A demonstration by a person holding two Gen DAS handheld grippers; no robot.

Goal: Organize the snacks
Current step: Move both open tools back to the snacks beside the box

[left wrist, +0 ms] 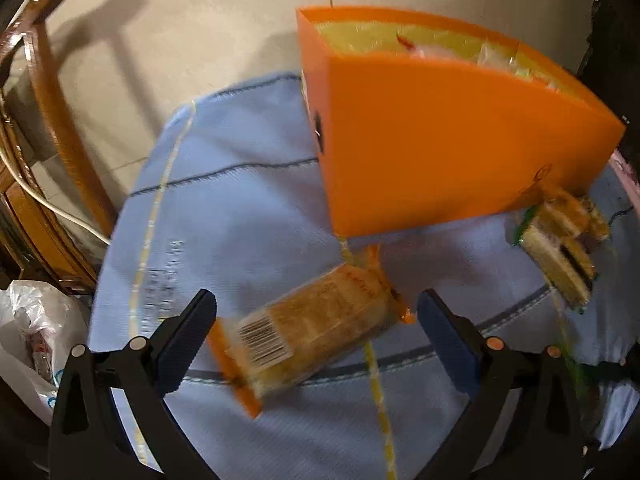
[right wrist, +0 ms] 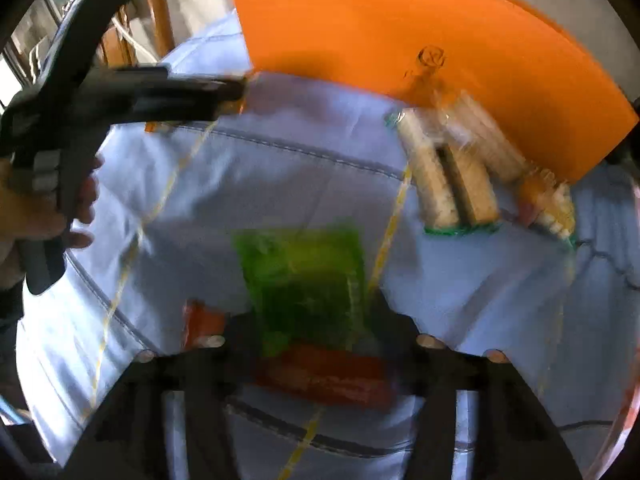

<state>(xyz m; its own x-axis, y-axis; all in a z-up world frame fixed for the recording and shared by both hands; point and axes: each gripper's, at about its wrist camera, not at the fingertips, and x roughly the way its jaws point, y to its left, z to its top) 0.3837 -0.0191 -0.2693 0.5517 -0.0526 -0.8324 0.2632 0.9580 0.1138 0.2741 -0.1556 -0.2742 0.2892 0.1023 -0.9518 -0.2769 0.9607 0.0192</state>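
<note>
An orange-ended cracker pack [left wrist: 312, 328] with a barcode lies on the blue cloth [left wrist: 240, 208]. It sits between the wide-apart fingers of my left gripper [left wrist: 320, 326], which is open and clear of it on both sides. The orange box [left wrist: 440, 140] stands behind with packets inside. In the right wrist view a green packet [right wrist: 304, 280] lies between the narrowed jaws of my right gripper [right wrist: 310, 320]. It is smeared like the cloth under it, and I see no pinch on it. A red packet [right wrist: 328, 380] lies under that gripper.
Clear-wrapped wafer packs [right wrist: 452, 176] lie against the foot of the orange box [right wrist: 380, 32]. A hand [right wrist: 36, 208] holds the left gripper [right wrist: 228, 98] at the upper left. A wooden chair [left wrist: 52, 80] and a white plastic bag [left wrist: 32, 332] stand off the table's left edge.
</note>
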